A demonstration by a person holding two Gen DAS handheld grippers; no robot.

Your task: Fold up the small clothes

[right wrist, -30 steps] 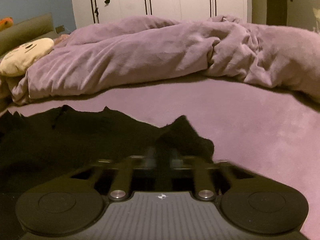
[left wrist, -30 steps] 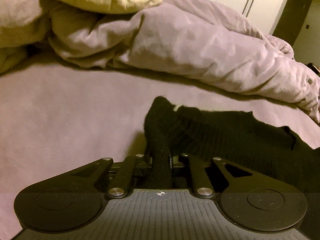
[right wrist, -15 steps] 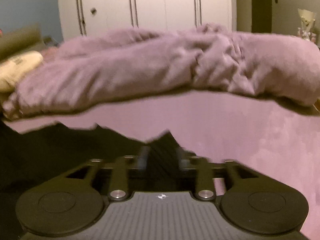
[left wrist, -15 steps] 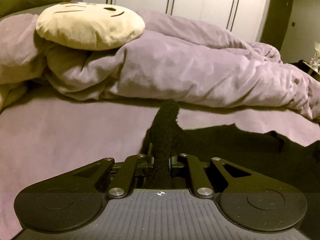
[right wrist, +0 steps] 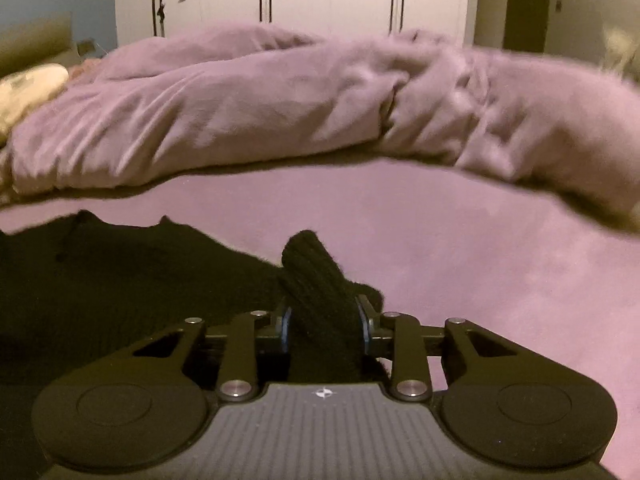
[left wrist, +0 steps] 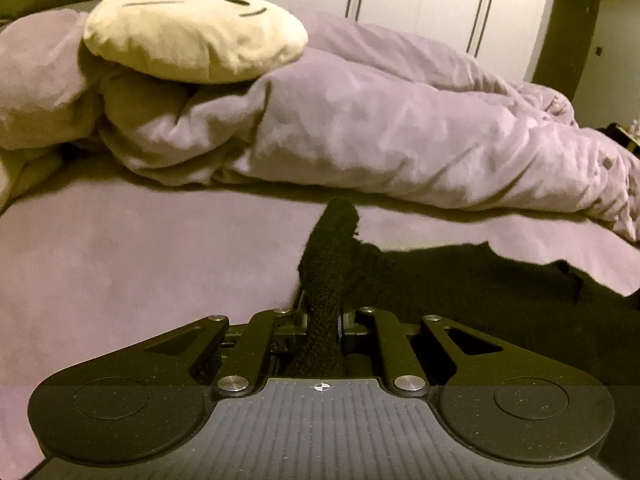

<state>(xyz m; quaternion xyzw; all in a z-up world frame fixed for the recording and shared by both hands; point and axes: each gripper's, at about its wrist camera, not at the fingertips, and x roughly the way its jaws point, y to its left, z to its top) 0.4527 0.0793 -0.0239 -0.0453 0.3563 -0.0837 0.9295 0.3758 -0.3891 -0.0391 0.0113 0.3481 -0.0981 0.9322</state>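
1. Looking through the left wrist camera, the left gripper is squeezed tight on a bunched corner of the black knit garment. The rest of it lies flat on the purple bed sheet, near the front edge. A purple duvet and a cream face pillow sit at the far edge.

2. In the right wrist camera, the right gripper has just been closing. Its jaws now pinch another thick corner of the black knit garment.

3. The knit looks soft, light and floppy. It should sag and stretch, so holding the two corners seems best.
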